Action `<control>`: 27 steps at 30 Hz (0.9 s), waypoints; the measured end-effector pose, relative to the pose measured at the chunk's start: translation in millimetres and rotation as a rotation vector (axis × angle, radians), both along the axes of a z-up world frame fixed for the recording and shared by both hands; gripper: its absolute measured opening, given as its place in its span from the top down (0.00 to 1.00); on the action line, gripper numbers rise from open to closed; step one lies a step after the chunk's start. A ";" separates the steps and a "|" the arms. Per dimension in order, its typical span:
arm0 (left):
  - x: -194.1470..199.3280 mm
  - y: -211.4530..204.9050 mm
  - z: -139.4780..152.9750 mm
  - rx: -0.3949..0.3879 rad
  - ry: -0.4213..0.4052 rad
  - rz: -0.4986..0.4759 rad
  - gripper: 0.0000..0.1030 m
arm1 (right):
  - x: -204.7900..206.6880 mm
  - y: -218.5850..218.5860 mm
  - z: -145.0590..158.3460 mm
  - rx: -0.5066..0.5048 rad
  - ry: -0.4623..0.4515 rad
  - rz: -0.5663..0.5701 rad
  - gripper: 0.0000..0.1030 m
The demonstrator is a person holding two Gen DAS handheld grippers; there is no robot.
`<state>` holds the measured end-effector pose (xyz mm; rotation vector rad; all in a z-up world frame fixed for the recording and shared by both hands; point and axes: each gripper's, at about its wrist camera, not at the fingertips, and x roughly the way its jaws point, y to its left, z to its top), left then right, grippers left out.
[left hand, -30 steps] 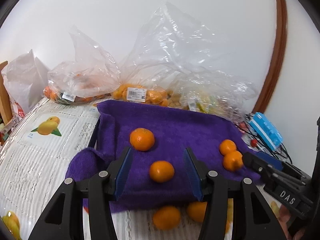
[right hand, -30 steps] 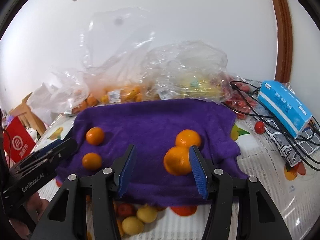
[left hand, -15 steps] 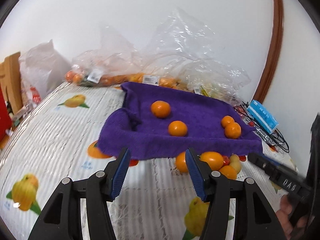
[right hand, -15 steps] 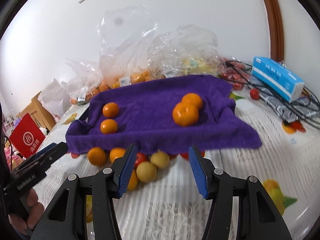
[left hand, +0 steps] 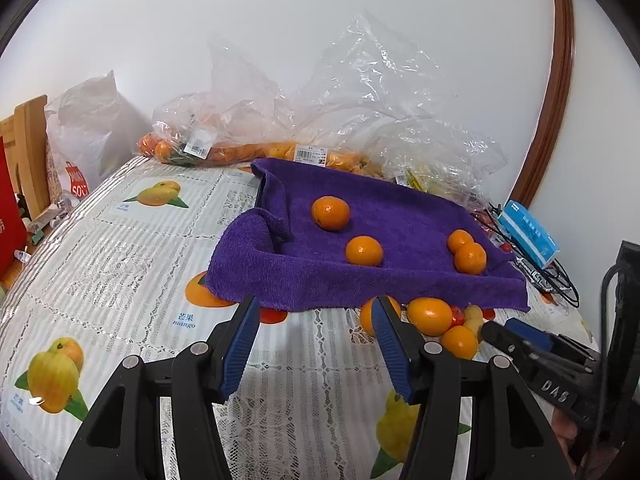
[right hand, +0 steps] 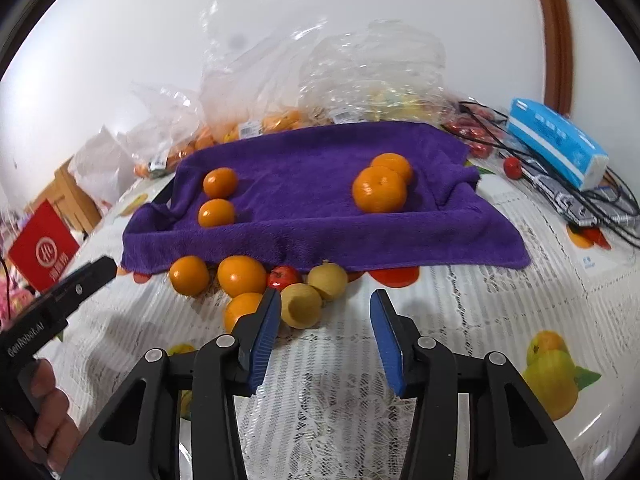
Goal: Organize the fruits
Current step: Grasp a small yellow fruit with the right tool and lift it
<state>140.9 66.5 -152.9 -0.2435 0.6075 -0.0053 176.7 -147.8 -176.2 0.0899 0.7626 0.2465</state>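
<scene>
Your right tool [right hand: 325, 322] tilts down over the table [right hand: 460, 320], released with nothing between its jaws, which have just been closing; your left tool [left hand: 316, 330] is released too, jaws empty. Four oranges [right hand: 379, 189] sit on the purple towel [right hand: 300, 216], and more fruit [right hand: 301, 305] is clustered at its near edge, before plastic bags [left hand: 360, 92] along the white wall.

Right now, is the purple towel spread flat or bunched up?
Mostly spread: the purple towel lies open with four oranges on it; only its left corner is folded over.

Four oranges [left hand: 330, 212] lie on the purple towel [left hand: 400, 280], more fruit [left hand: 430, 315] beside it
</scene>
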 end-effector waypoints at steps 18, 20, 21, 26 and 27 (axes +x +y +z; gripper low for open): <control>3.5 3.1 -3.4 -0.028 0.023 -0.008 0.46 | 23.2 27.1 -17.1 -0.118 0.108 0.043 0.72; 2.0 3.0 -2.6 -0.028 0.013 -0.008 0.46 | 22.8 26.4 -16.9 -0.109 0.105 0.050 0.72; 2.2 2.8 -2.9 -0.026 0.013 -0.007 0.46 | 22.2 25.2 -16.3 -0.102 0.102 0.049 0.72; 5.0 2.3 -5.5 -0.032 0.033 -0.018 0.46 | 10.9 20.8 -7.1 -0.078 0.045 0.047 0.72; 5.7 1.8 -6.0 -0.031 0.038 -0.020 0.46 | 7.5 20.1 -4.9 -0.079 0.030 0.044 0.72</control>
